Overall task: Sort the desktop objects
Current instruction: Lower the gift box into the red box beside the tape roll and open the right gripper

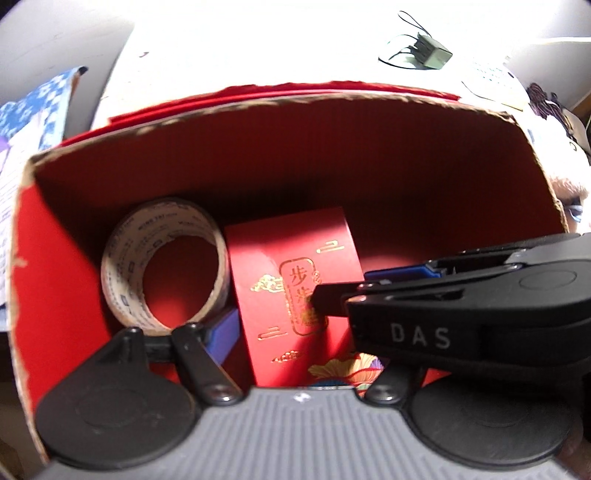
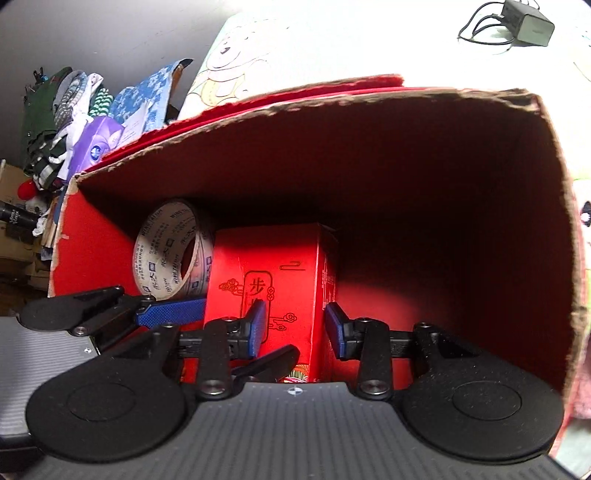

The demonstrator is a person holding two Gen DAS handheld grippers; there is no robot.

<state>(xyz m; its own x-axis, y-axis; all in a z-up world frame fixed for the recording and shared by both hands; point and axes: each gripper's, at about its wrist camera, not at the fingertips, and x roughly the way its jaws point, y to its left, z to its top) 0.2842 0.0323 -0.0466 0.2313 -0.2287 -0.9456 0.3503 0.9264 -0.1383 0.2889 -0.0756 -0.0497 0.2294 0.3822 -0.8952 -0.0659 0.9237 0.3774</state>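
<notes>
Both tools are lowered into the open red carton (image 2: 480, 229), and what matters for the coming move is how the small red box (image 2: 280, 280) lies against the right tool (image 2: 295, 325): the box stands on the carton floor directly ahead of that tool, its long axis running away from the camera toward the far wall, and the two blue pads (image 2: 258, 325) sit one over its printed face and one just off its right-hand edge. The jaws are spread a little wider than the box, and whether the pads touch the card cannot be told from here; it reads as either a release just made or a grasp about to close. The left tool (image 1: 295, 332) is off to the box's left side, also spread, with its one clear blue pad (image 1: 221, 334) reaching in near the foot of the tape roll (image 1: 166, 266), which stands on edge against the carton's left wall and touches the box's left side. It holds nothing that can be seen. The right tool is therefore the nearer and better aligned one for the box. A black charger (image 2: 528, 22) with its cable lies well apart on the pale table (image 2: 369, 40) beyond the carton
</notes>
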